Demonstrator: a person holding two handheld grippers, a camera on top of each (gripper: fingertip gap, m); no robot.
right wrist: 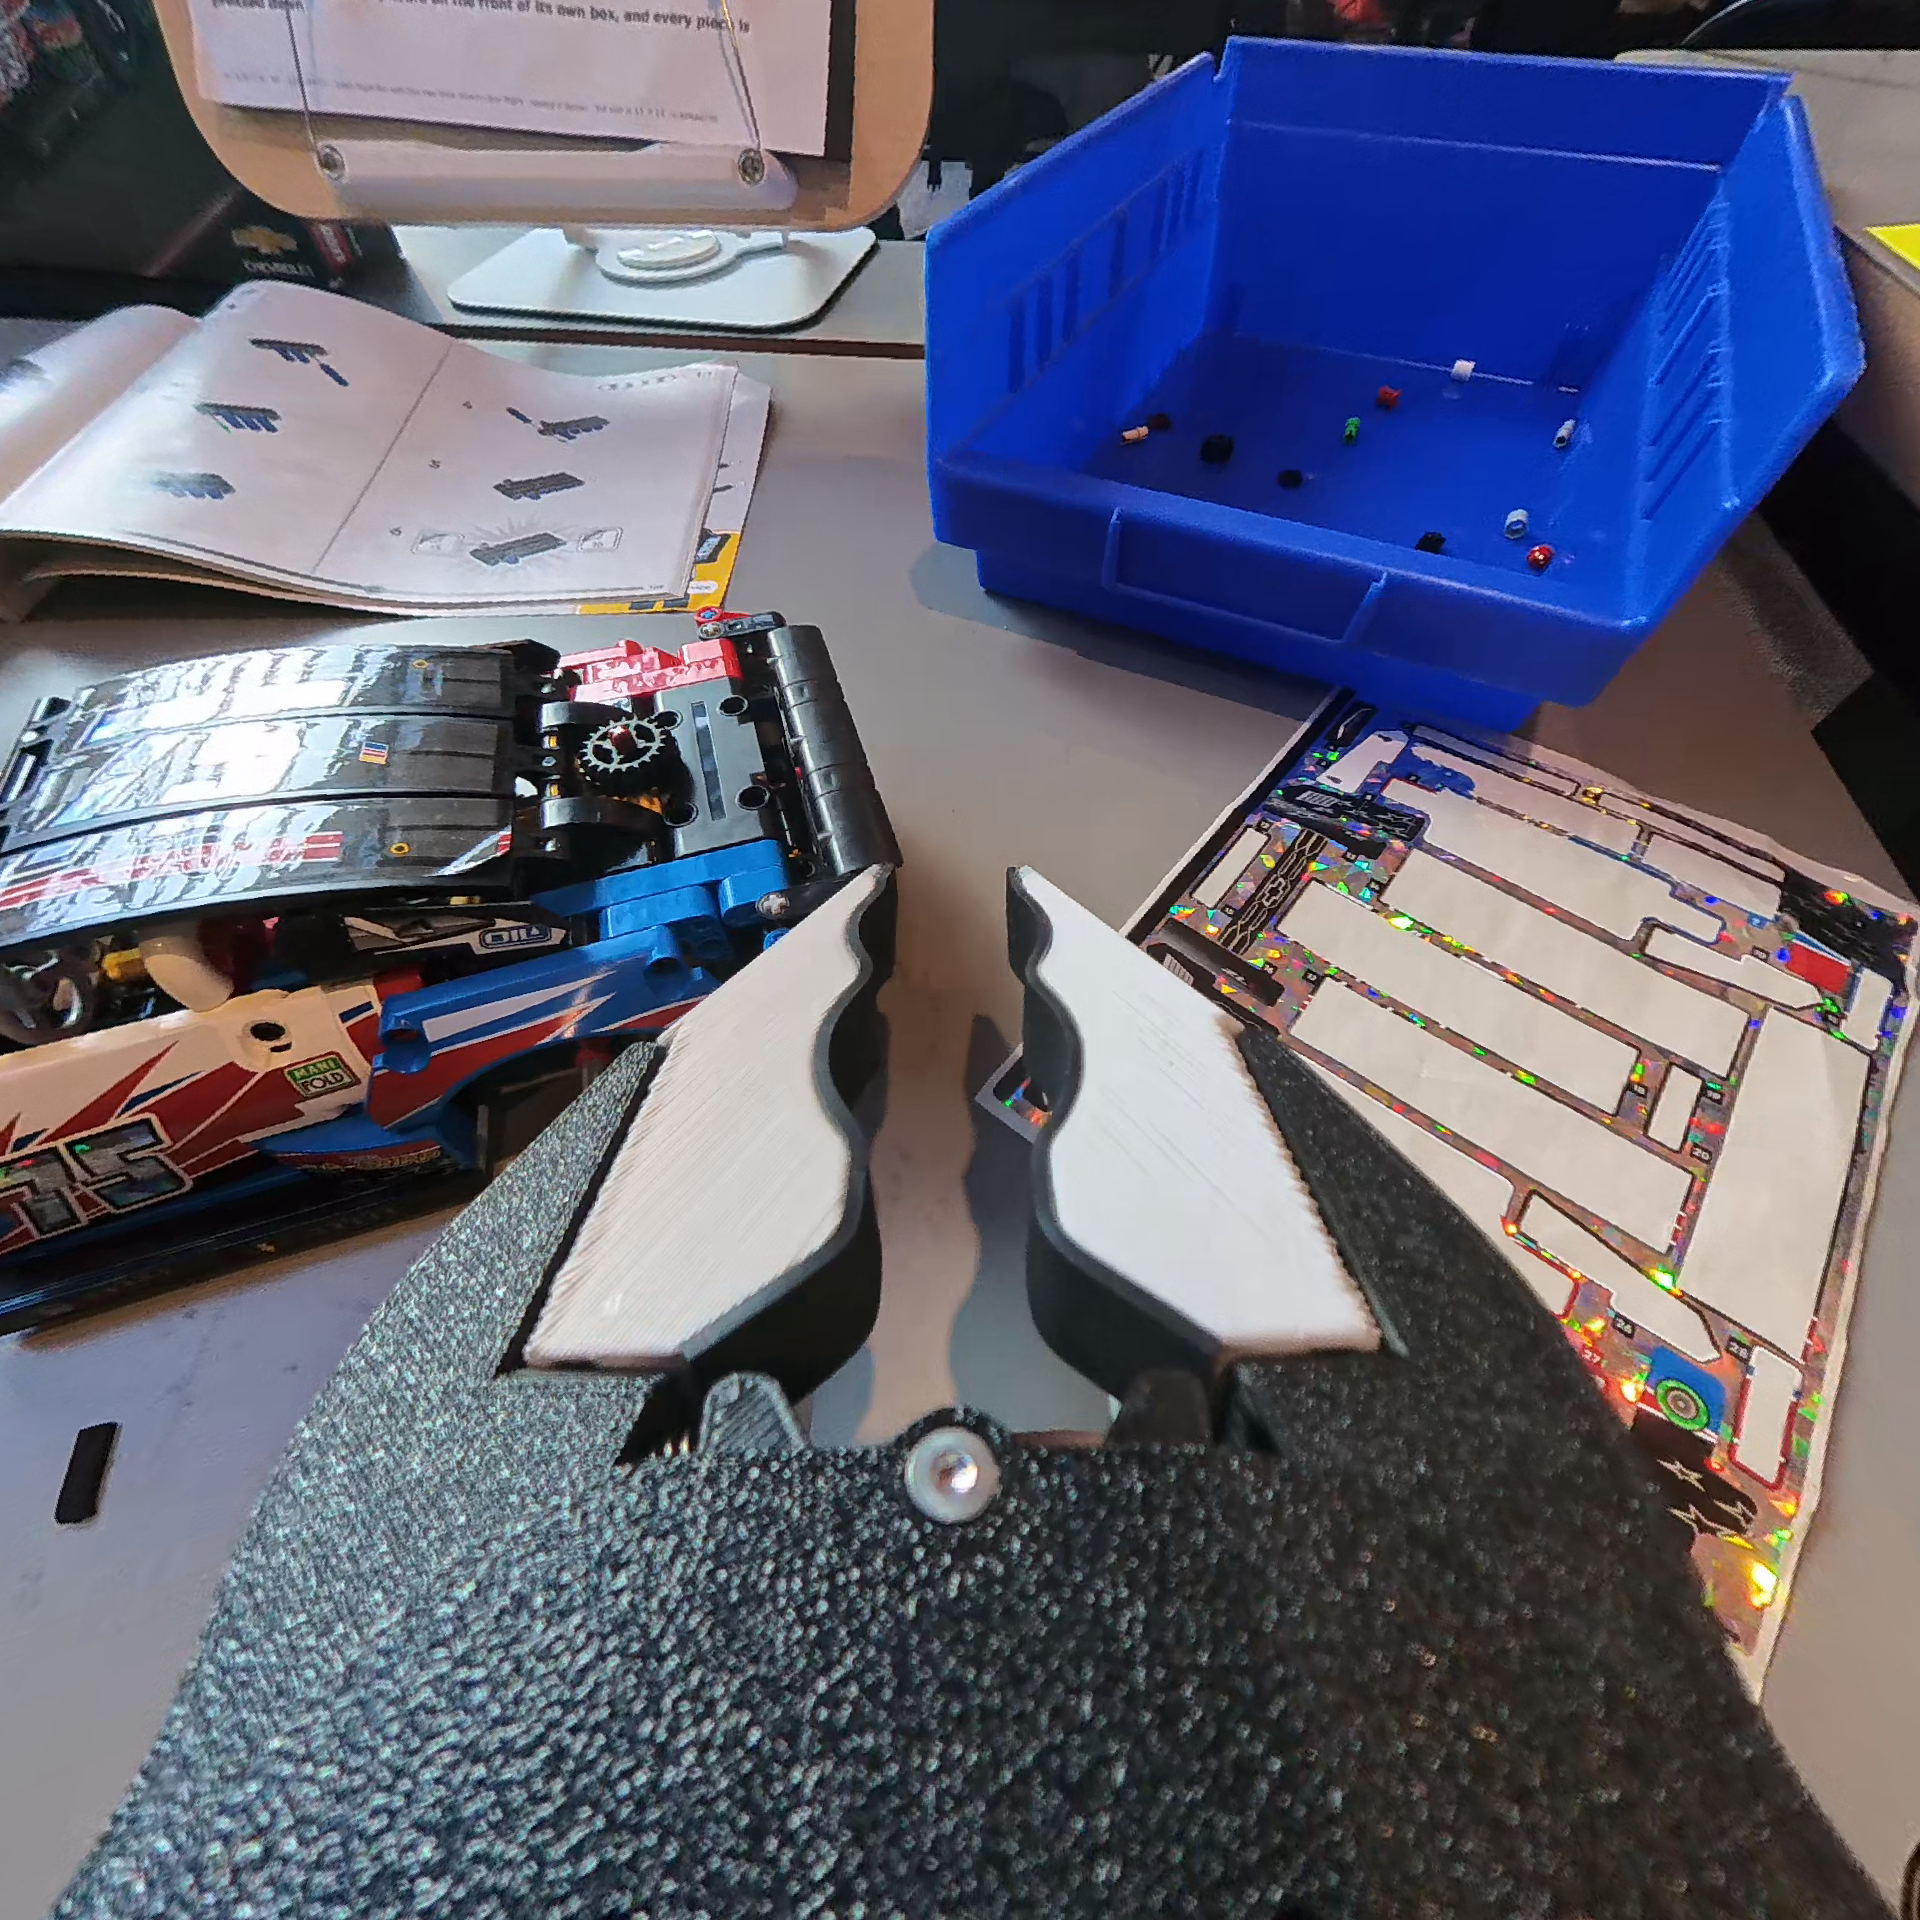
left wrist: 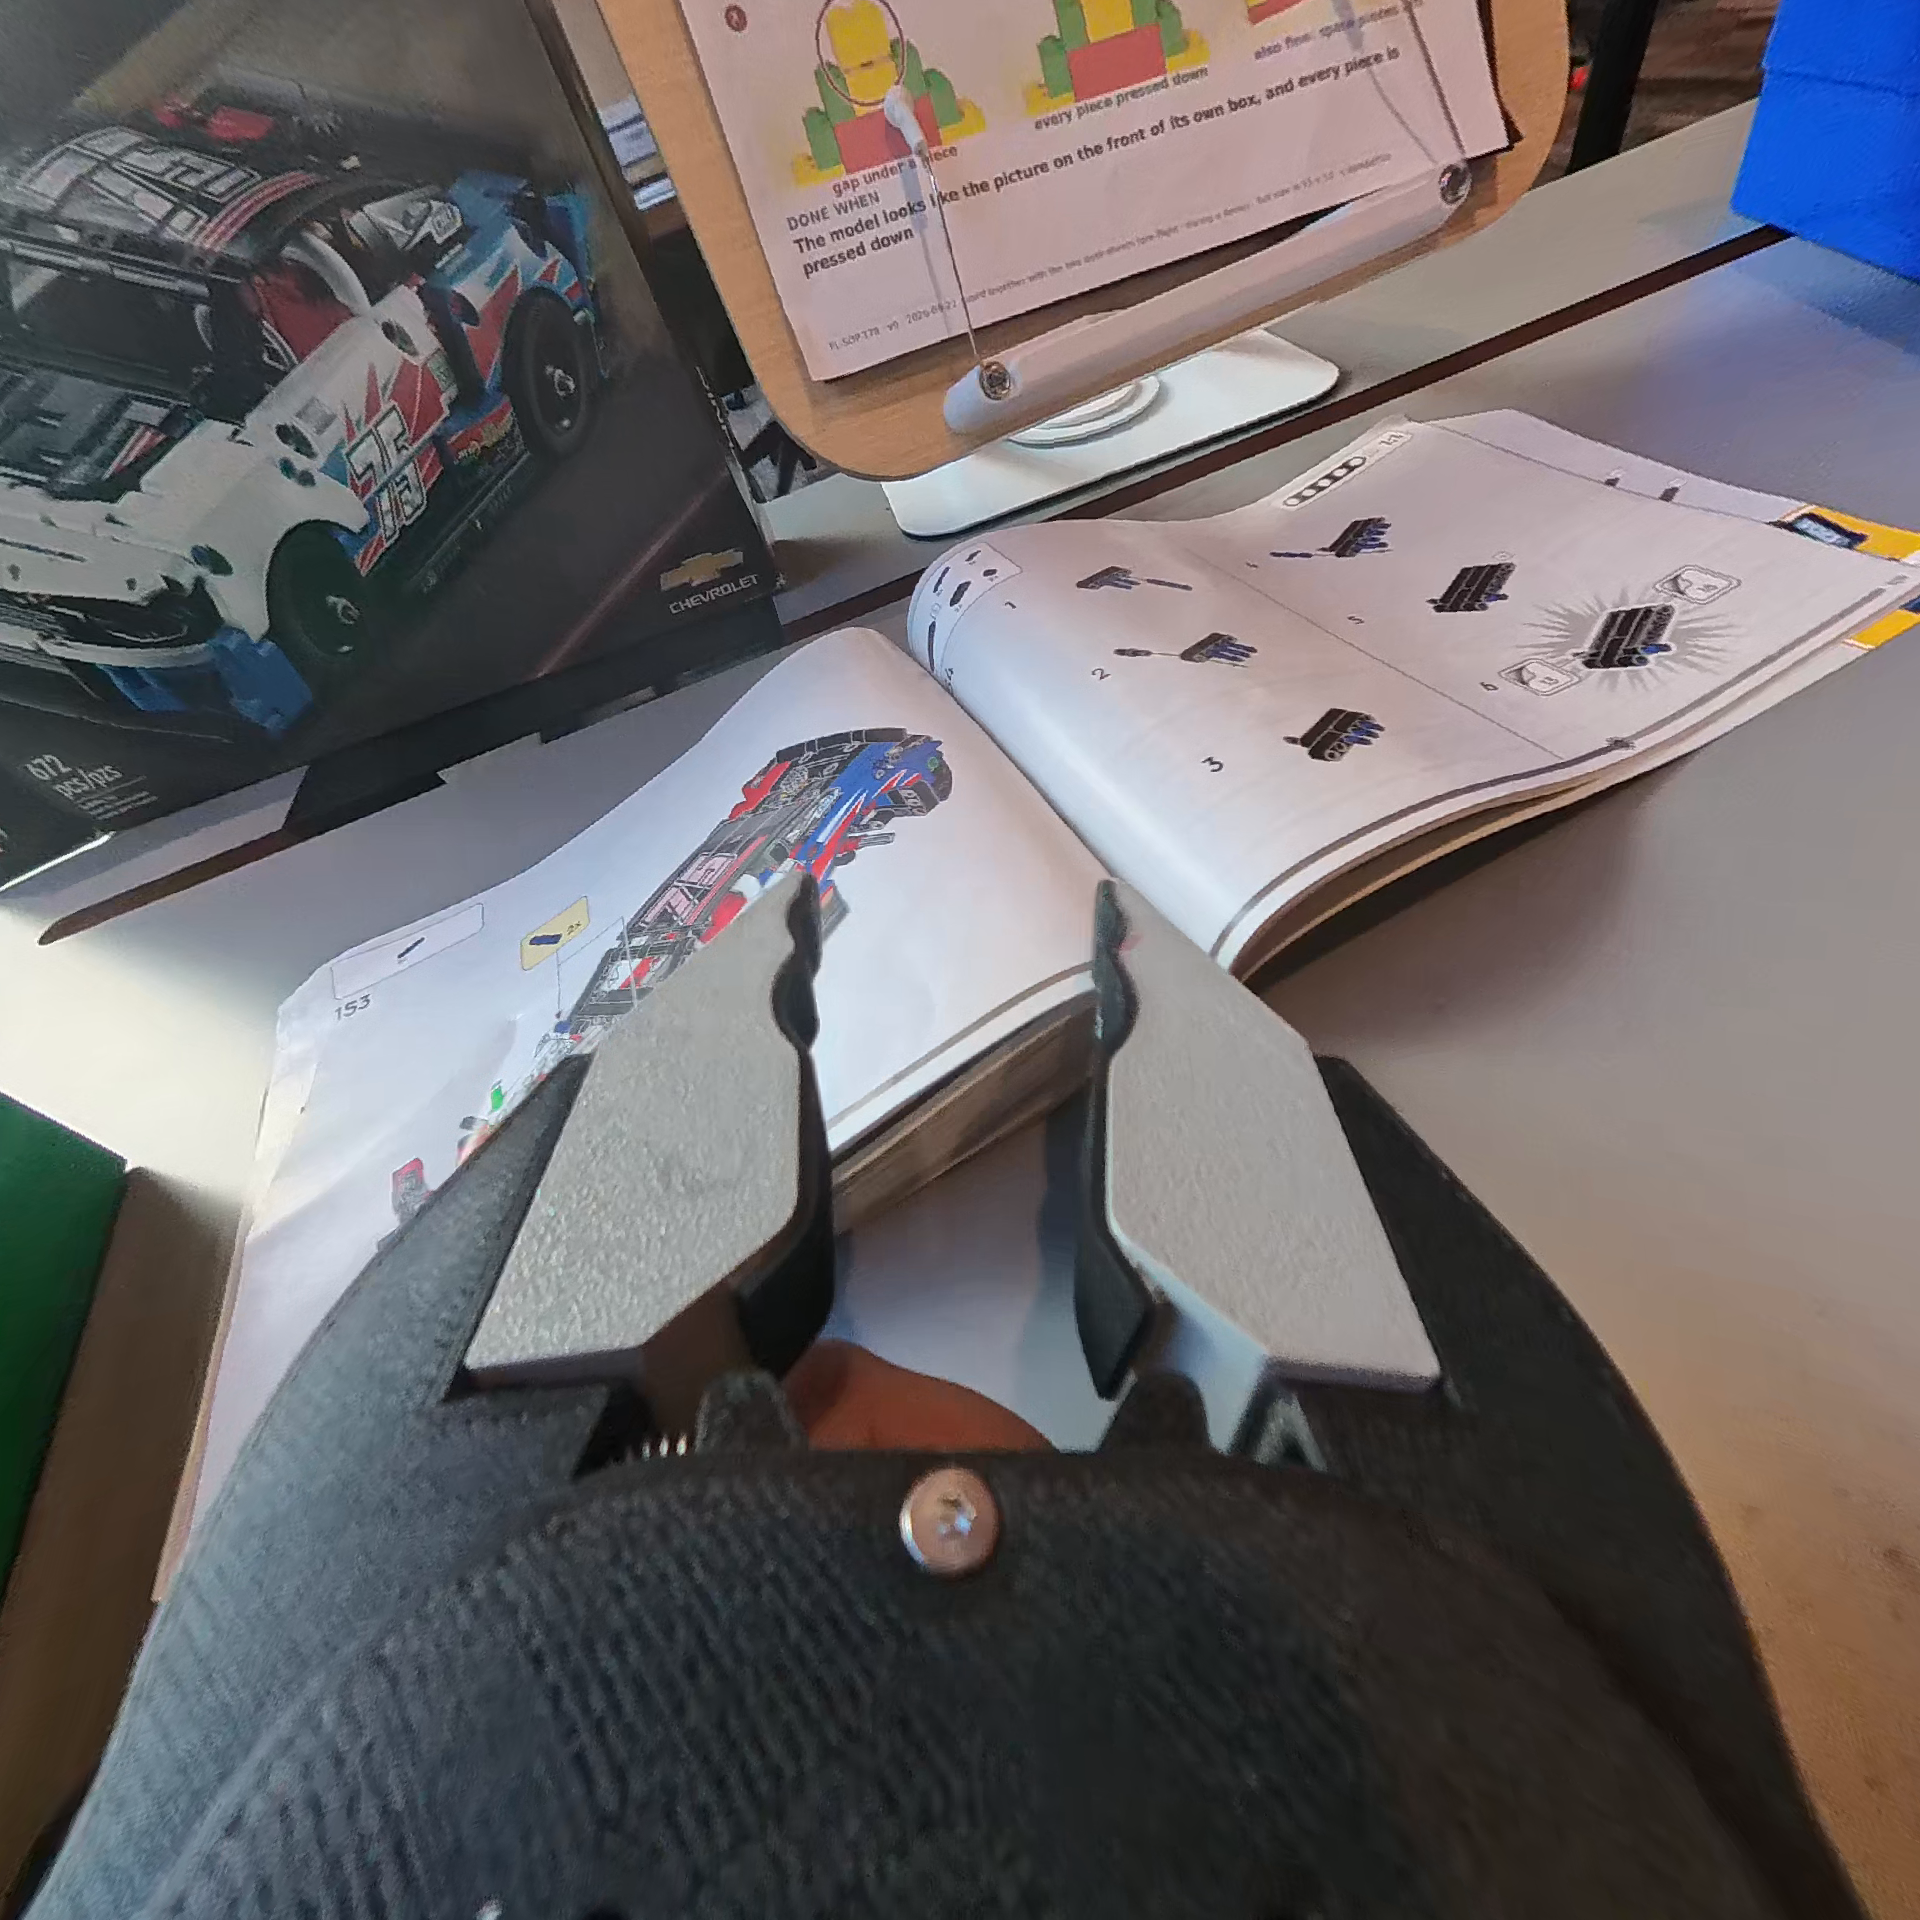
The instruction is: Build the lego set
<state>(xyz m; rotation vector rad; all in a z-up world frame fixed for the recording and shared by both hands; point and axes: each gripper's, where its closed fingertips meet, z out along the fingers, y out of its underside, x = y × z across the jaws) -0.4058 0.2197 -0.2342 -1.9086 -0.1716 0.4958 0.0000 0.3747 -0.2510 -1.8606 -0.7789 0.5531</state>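
Since both sets of jaws are spread apart with nothing between them, I'm basically idling here. My left gripper (left wrist: 951, 914) hangs over the near edge of the open instruction booklet (left wrist: 935, 862), and through the gap I only see the page and a strip of the grey surface (left wrist: 1558, 1039). My right gripper (right wrist: 951, 894) hovers low over bare surface, with its left finger just beside the tail end of the lego car (right wrist: 416, 883). I can't tell if it's actually touching the blue bodywork there.

Moving outward on the right side: the car sits to the left of the jaws, and it looks very far along to me. Roof panels are on, side panels too, stickers all over them. The rear deck is open enough to show a black gear, and I can't see any wheels from this angle, so I won't swear it's finished. To the right lies the holographic sticker sheet (right wrist: 1507, 1091), nearly every slot peeled off. Beyond it the blue bin (right wrist: 1299, 582) holds only a scatter of tiny bits, red, black, green and white.

On the left side, the booklet's near page shows a nearly whole car, which fits a late step. Past that stands the set's box (left wrist: 312, 416) and a wooden stand with a printed sheet (left wrist: 1039, 208).

My guess: mostly done, just last small parts and a check that everything's pressed down.
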